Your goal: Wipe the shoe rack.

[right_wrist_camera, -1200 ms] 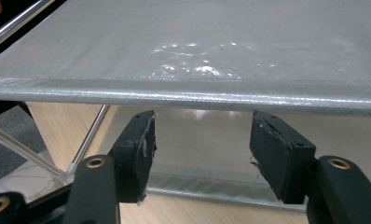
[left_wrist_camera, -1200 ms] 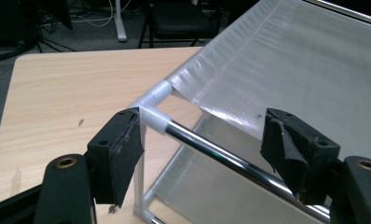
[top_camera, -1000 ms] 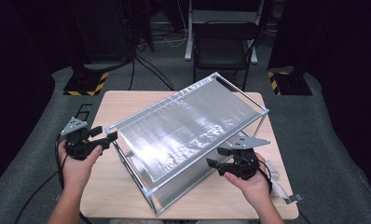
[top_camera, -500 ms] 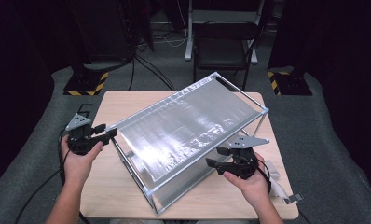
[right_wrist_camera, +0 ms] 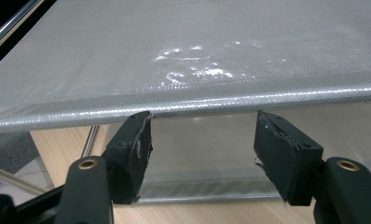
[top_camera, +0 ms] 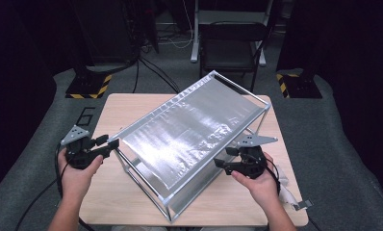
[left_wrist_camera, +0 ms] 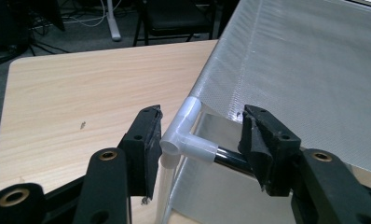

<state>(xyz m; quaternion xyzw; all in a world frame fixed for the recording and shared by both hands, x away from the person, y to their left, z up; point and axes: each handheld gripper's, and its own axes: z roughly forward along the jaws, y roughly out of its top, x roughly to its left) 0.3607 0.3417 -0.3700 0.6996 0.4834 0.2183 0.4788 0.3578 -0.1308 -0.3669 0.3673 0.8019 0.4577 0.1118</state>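
Observation:
A box frame of thin rods covered in translucent mesh sheet (top_camera: 189, 134) lies tilted across the wooden table (top_camera: 127, 202). My left gripper (top_camera: 108, 143) is at its near left corner. Its jaws have just been closing, and the white corner connector (left_wrist_camera: 186, 135) sits between them in my left gripper (left_wrist_camera: 200, 135). One pad touches the connector's end and the other rests by the black rod. My right gripper (top_camera: 224, 160) is at the sheet's right edge (right_wrist_camera: 197, 60). The jaws of my right gripper (right_wrist_camera: 202, 140) have just been opening and stand apart under that edge, pressing on nothing.
Behind the table stands a dark chair (top_camera: 230, 43). Two stand bases with yellow-black stripes (top_camera: 89, 86) (top_camera: 298, 86) sit on the grey floor at the back left and back right. Cables run across the floor. A white scrap (top_camera: 288, 190) lies at the table's right front corner.
My left gripper's jaws have narrowed from wide apart to close around the frame's corner. My right gripper's jaws have spread slightly. Neither hand has shifted, and the frame has stayed put.

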